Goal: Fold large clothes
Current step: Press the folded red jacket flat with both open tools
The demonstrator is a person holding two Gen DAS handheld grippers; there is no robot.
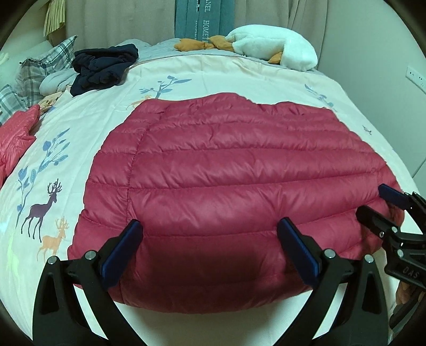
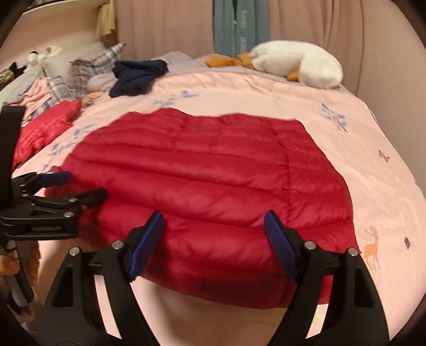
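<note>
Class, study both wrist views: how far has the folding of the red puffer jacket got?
Done: the red puffer jacket lies as a flat block on the bedspread, no sleeves sticking out. In hand: nothing; the left gripper and right gripper are open over its near edge. Left: probably folding it smaller; another red garment lies crumpled aside.

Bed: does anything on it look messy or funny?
Yes. By the pillows lie a crumpled navy garment and another red jacket in a heap. The big red jacket lies flat, neat.

White plush goose (image 1: 277, 45), plaid pillows (image 1: 45, 66) and curtains (image 2: 165, 24) behind.
</note>
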